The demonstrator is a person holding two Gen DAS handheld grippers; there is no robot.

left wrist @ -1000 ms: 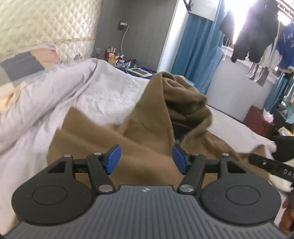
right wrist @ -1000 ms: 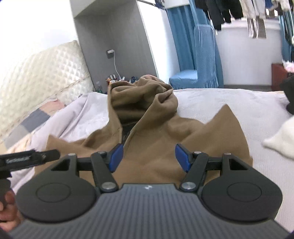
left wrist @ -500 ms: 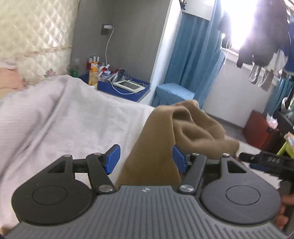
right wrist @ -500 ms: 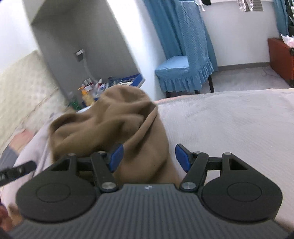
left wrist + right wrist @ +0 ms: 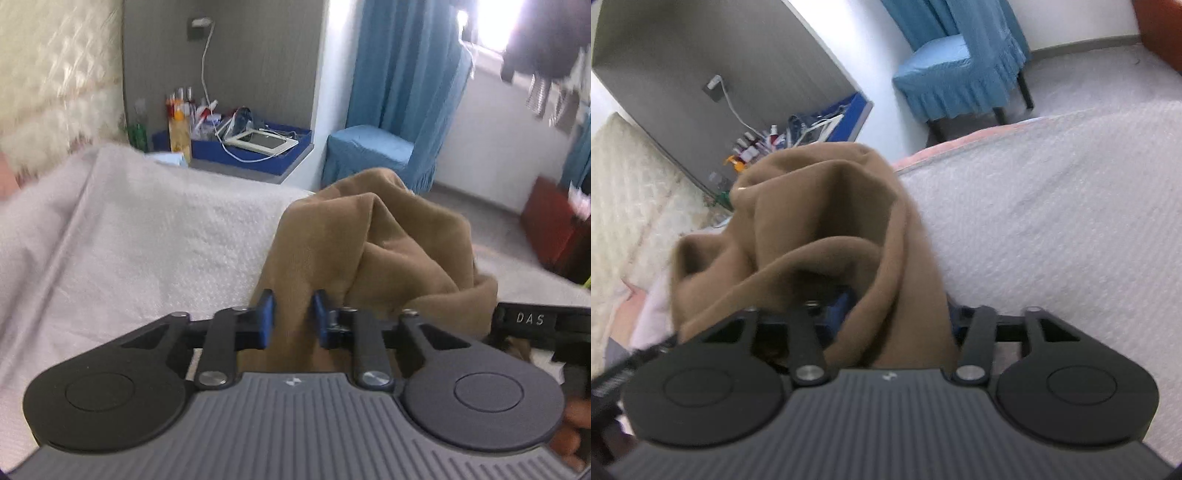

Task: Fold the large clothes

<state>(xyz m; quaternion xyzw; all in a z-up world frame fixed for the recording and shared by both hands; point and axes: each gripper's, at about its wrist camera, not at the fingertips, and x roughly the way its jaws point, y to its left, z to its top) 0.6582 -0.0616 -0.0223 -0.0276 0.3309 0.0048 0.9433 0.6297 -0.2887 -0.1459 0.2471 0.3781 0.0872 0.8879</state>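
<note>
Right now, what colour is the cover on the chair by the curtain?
Blue, with a ruffled skirt; the chair cover shows best in the right wrist view.

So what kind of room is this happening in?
Most likely a bedroom: a bed with a quilted headboard, a cluttered bedside shelf, and a blue-covered chair.

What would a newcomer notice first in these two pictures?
A bunched brown garment fills the middle of both views, lying on the pale bedspread. The left gripper and right gripper are closing with its cloth between their jaws. Behind stands a blue-covered chair.
</note>
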